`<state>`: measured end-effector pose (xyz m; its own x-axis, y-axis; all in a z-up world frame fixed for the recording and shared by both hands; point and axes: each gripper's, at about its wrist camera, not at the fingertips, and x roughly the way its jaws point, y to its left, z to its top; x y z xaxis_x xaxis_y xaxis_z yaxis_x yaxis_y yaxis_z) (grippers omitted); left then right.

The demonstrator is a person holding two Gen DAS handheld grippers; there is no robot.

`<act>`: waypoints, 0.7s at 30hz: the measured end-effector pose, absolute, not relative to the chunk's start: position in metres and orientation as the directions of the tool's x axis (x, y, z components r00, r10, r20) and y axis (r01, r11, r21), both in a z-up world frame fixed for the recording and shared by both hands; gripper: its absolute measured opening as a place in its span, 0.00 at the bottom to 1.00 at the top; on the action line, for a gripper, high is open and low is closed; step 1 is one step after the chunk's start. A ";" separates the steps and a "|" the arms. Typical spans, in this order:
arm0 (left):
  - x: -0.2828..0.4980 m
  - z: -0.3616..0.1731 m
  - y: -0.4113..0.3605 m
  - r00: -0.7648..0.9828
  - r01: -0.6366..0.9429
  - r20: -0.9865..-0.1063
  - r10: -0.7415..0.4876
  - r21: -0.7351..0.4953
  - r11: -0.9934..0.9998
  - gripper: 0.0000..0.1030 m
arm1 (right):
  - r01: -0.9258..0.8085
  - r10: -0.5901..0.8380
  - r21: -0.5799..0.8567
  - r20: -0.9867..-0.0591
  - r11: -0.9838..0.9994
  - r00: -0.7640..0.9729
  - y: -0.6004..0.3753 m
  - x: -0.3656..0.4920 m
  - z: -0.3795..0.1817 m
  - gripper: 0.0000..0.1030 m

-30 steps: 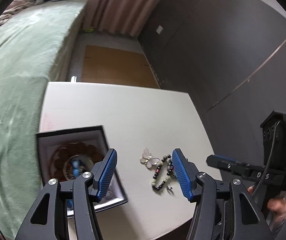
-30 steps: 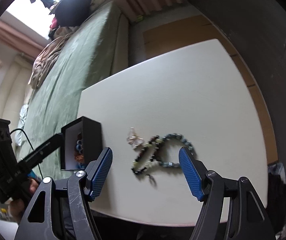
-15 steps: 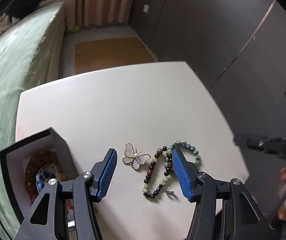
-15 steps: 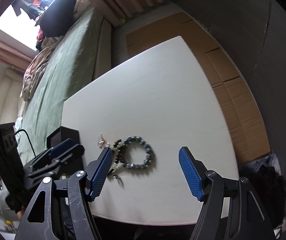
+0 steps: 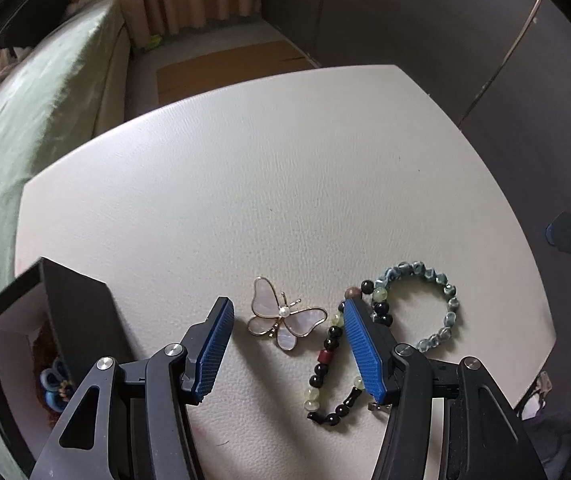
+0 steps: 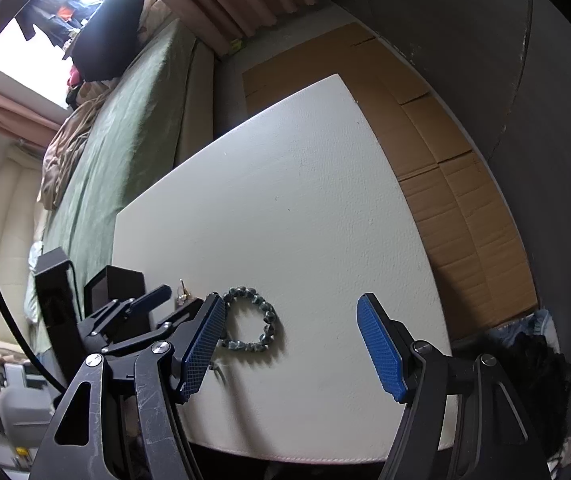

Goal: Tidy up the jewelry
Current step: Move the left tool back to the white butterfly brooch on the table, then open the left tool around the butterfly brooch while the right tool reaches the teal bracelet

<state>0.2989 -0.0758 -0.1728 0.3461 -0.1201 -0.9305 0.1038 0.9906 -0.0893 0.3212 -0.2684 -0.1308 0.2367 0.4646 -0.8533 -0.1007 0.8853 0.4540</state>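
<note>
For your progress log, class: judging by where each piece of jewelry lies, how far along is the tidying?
Done: the black box already holds some pieces, among them something blue. In hand: nothing; the left gripper is open above the butterfly brooch, and the right gripper is open and empty. Left: the brooch, the blue-green bracelet and the dark mixed-bead bracelet lie on the white table.

- No text, label, brand, number or sign is showing readable in either view.
</note>
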 end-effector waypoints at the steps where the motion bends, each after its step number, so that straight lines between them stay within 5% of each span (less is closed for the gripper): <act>1: 0.298 -0.172 -0.077 0.351 0.110 -0.929 -0.116 -0.082 0.991 0.57 | -0.102 0.463 0.452 -0.854 0.886 0.236 -0.268 0.321 -0.131 0.67; 4: 0.296 -0.173 -0.080 0.357 0.135 -0.929 -0.101 -0.055 0.989 0.55 | -0.101 0.456 0.445 -0.859 0.890 0.233 -0.268 0.322 -0.132 0.67; 6: 0.294 -0.172 -0.079 0.366 0.141 -0.927 -0.076 -0.025 0.990 0.44 | -0.101 0.452 0.440 -0.862 0.892 0.232 -0.267 0.321 -0.132 0.67; 13: 0.291 -0.161 -0.063 0.373 0.106 -0.915 -0.151 -0.120 0.987 0.27 | -0.120 0.452 0.436 -0.867 0.892 0.209 -0.254 0.321 -0.137 0.67; 14: 0.290 -0.158 -0.062 0.382 0.104 -0.911 -0.155 -0.125 0.987 0.08 | -0.123 0.447 0.430 -0.871 0.895 0.205 -0.251 0.321 -0.139 0.67; 15: 0.289 -0.156 -0.059 0.381 0.102 -0.911 -0.157 -0.128 0.987 0.02 | -0.125 0.441 0.424 -0.874 0.897 0.202 -0.249 0.321 -0.140 0.67; 21: 0.290 -0.153 -0.050 0.386 0.077 -0.906 -0.172 -0.155 0.985 0.02 | -0.155 0.409 0.385 -0.896 0.910 0.171 -0.230 0.321 -0.149 0.67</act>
